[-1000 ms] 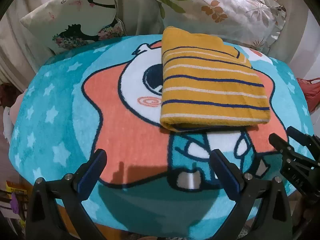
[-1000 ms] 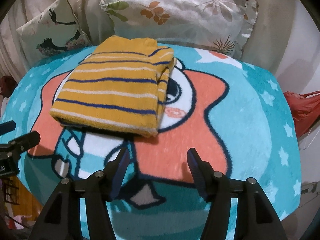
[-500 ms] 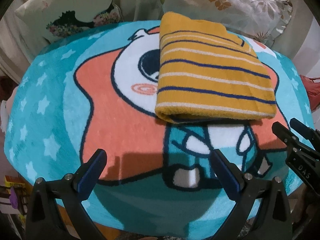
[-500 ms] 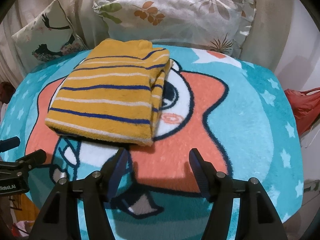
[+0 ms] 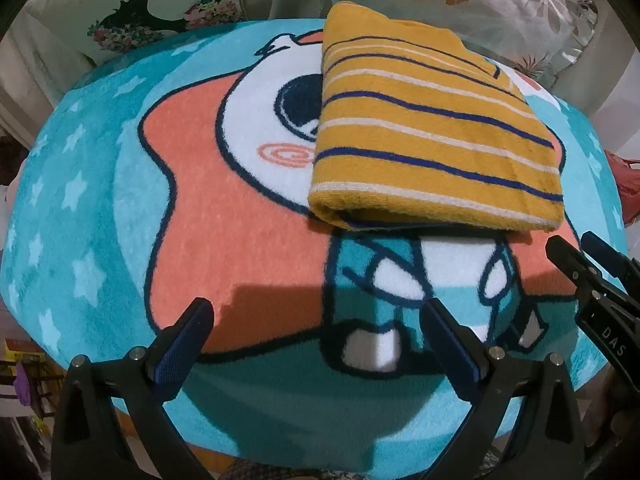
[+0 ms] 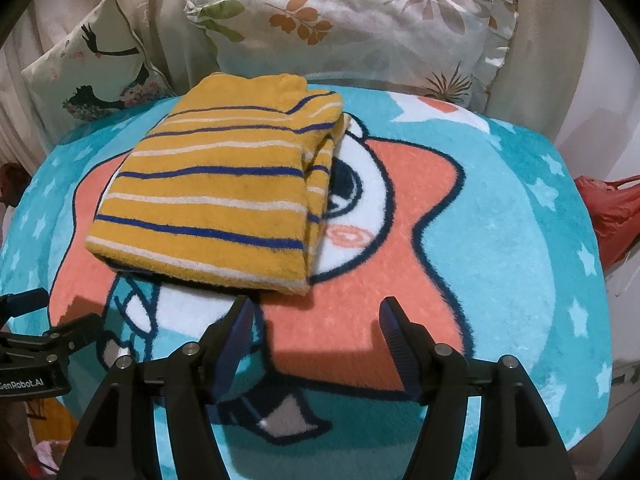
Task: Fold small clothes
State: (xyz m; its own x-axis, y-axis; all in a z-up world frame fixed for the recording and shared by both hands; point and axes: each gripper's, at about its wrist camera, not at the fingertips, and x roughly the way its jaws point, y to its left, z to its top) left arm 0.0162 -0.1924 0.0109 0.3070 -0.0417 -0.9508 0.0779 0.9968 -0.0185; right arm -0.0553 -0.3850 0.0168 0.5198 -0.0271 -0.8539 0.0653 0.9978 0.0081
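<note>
Where the fisheye rim darkened each frame, the edges of the scene were cut off; the floral pillow (image 6: 360,28) ran out of the top of the left wrist view, and the red bag (image 6: 612,216) showed only as a crumpled sliver at the right edge; clutter at the lower left of both frames was too dark to make out. The underside layers of the folded garment (image 5: 432,136) were hidden, showing only as a thick rolled edge along its near side; whether it was a shirt or a towel could not be told.

It was a plush, terry-like yellow cloth with thin navy and white stripes, folded into a rough rectangle; it lay on the fleecy blanket (image 5: 100,208), teal with pale stars and a coral star-shaped cartoon figure, covering part of the figure's white face. In the left wrist view its long axis ran from centre toward the right edge, stripes parallel to it; in the right wrist view the garment (image 6: 216,196) sat left of centre, its stacked open edges facing right. A bird-print cushion (image 6: 92,64) stood at upper left.

The left tool (image 5: 316,328) stood wide apart at the bottom of the frame, gripping nothing; the right tool (image 6: 316,320) was likewise spread and empty, its ribbed blue pads just short of the garment's near corner.
</note>
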